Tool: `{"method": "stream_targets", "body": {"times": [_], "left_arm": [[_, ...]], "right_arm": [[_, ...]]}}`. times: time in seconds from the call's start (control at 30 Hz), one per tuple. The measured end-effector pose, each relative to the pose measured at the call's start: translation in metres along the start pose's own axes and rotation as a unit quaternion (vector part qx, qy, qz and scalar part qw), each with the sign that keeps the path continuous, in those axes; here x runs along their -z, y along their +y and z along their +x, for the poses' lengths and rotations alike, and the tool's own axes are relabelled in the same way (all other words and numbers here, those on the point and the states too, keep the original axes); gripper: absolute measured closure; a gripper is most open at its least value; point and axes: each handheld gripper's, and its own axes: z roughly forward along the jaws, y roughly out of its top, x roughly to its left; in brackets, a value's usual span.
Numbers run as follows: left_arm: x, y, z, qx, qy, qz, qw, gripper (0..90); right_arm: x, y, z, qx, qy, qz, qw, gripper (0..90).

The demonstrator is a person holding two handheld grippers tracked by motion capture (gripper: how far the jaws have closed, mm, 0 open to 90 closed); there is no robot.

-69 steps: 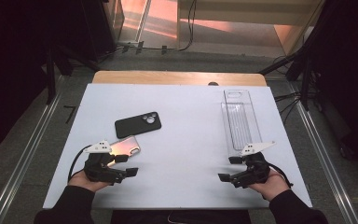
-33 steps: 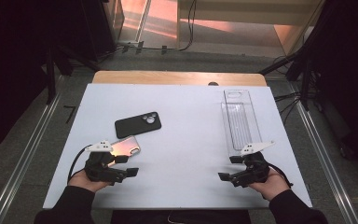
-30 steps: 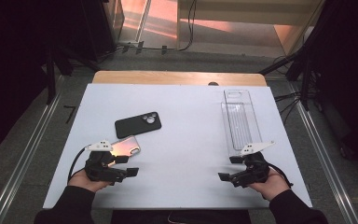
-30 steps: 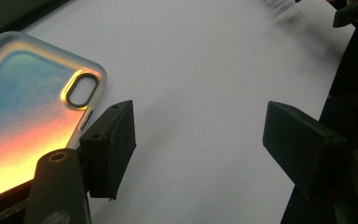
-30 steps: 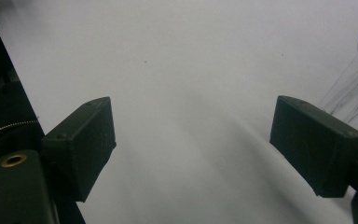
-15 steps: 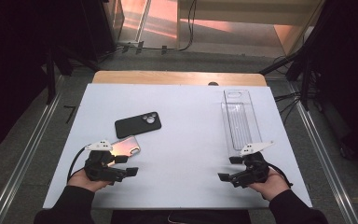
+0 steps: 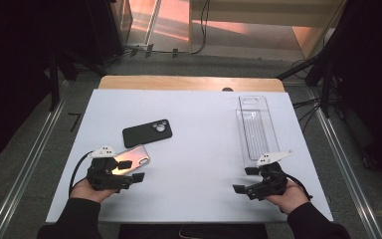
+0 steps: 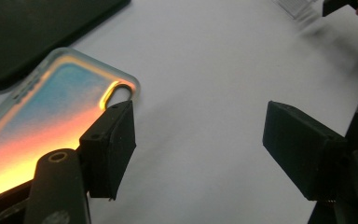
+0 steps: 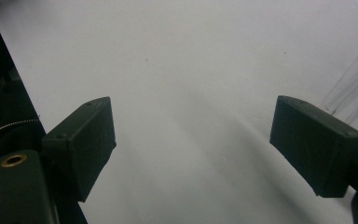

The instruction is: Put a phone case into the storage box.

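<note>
Table scene at rest, viewed from above. The left gripper [image 7: 129, 178] is held low over the white table [image 7: 199, 139] with its jaws spread wide and nothing between them; in the left gripper view the gap is crossed by bare tabletop alone. The iridescent phone case [image 7: 132, 158] is found just beside this gripper, on its far side, and one black finger [image 8: 109, 144] is seen overlapping the case's rounded corner near the camera cutout; whether it touches or merely hangs above cannot be told from that close view. The case's long axis is laid obliquely, running from that gripper up and to the right toward the black phone [image 7: 147, 132], which lies near it but apart. The right gripper [image 7: 246, 181] is likewise held wide and empty, just below the near end of the clear plastic tray [image 7: 256, 130], whose long axis runs away from the person. The case is well apart from the right gripper, so the left is judged the nearer; a small shift toward the case would be required before closing across its short side.
</note>
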Motion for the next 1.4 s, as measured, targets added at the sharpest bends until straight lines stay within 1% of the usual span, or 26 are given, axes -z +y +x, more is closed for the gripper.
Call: {"method": "stream_targets", "body": {"times": [0.03,0.13,0.17,0.23,0.27,0.33,0.43,0.5,0.57,0.6,0.63,0.67,0.7,0.73,0.8,0.83,0.93,0.97,1.03,1.07,1.1,1.17,1.23,1.3,1.33,1.4], "left_arm": [[0.001,0.001,0.002,-0.002,0.010,-0.001,0.9999,25.6],[0.003,0.004,0.006,-0.001,0.022,-0.006,0.9997,25.5],[0.003,0.005,0.007,0.003,0.022,-0.012,0.9997,24.3],[0.004,0.007,0.011,0.009,0.010,-0.014,0.9998,22.6],[0.004,0.008,0.011,0.006,0.005,-0.018,0.9998,22.6],[0.004,0.010,0.012,-0.002,0.003,-0.016,0.9999,22.7],[0.005,0.014,0.015,0.001,0.003,-0.019,0.9998,22.6],[0.004,0.017,0.017,0.003,0.002,-0.016,0.9999,22.3],[0.003,0.023,0.018,-0.002,0.009,-0.011,0.9999,16.8],[0.002,0.026,0.018,-0.001,0.008,-0.010,0.9999,11.3],[0.002,0.030,0.019,-0.004,0.007,-0.011,0.9999,1.8],[0.002,0.032,0.019,-0.008,0.007,-0.015,0.9998,0.0],[0.003,0.035,0.019,-0.012,0.002,-0.026,0.9996,0.0],[0.003,0.037,0.020,-0.016,-0.006,-0.029,0.9994,0.0],[0.002,0.039,0.021,-0.015,-0.007,-0.028,0.9995,0.0],[0.001,0.043,0.025,-0.021,-0.001,-0.026,0.9994,0.0],[0.001,0.046,0.030,-0.021,0.001,-0.026,0.9994,0.0],[0.001,0.049,0.036,-0.024,-0.002,-0.032,0.9992,0.0],[0.002,0.050,0.038,-0.027,-0.002,-0.030,0.9992,0.0],[0.002,0.052,0.042,-0.032,0.008,-0.031,0.9990,0.0],[0.002,0.053,0.045,-0.033,0.009,-0.031,0.9989,0.0],[0.001,0.054,0.050,-0.033,0.003,-0.027,0.9991,0.0],[0.000,0.054,0.053,-0.041,0.001,-0.024,0.9989,0.0],[-0.002,0.054,0.057,-0.046,-0.007,-0.017,0.9988,0.0],[-0.003,0.053,0.057,-0.047,-0.002,-0.014,0.9988,0.0],[-0.004,0.052,0.061,-0.060,-0.007,-0.003,0.9982,0.0]], "right_arm": [[0.000,0.000,0.000,0.000,0.000,0.001,1.0000,12.6],[0.000,0.000,0.000,0.000,0.000,0.001,1.0000,12.6],[0.000,0.000,0.000,0.001,0.000,0.001,1.0000,12.6],[0.000,0.000,-0.001,0.002,0.000,0.001,1.0000,12.6],[0.000,0.000,0.000,0.001,-0.001,0.000,1.0000,12.6],[0.000,0.000,0.000,0.001,-0.002,-0.001,1.0000,12.6],[0.000,0.000,0.000,0.001,-0.002,-0.001,1.0000,12.6],[0.000,0.000,0.000,0.000,-0.001,0.000,1.0000,12.6],[0.000,0.000,0.000,0.000,-0.001,-0.001,1.0000,12.6],[0.000,0.000,0.000,0.001,0.000,0.000,1.0000,12.6],[0.000,0.000,0.000,0.001,0.000,-0.001,1.0000,12.6],[0.000,0.000,0.000,0.002,0.001,-0.001,1.0000,12.6],[0.000,0.000,0.000,0.002,0.000,-0.001,1.0000,12.6],[0.000,0.000,0.000,0.001,0.000,-0.001,1.0000,12.6],[0.000,0.000,0.000,0.001,-0.001,-0.001,1.0000,12.6],[0.000,-0.001,0.000,0.000,-0.001,-0.001,1.0000,12.6],[0.000,0.000,0.000,-0.001,0.000,-0.002,1.0000,12.6],[0.000,0.000,0.000,-0.001,0.000,-0.002,1.0000,12.6],[0.000,0.000,0.000,0.001,0.001,-0.002,1.0000,12.6],[0.000,0.000,0.001,0.003,0.003,-0.002,1.0000,12.6],[0.000,0.000,0.001,0.004,0.002,-0.001,1.0000,12.6],[0.000,0.000,0.002,0.005,0.004,-0.003,1.0000,12.6],[0.000,0.000,0.002,0.005,0.005,-0.002,1.0000,12.6],[0.000,0.000,0.002,0.004,0.005,-0.003,1.0000,12.6],[0.000,0.000,0.002,0.004,0.004,-0.003,1.0000,12.6],[0.000,0.000,0.002,0.004,0.005,-0.003,1.0000,12.6]]}}
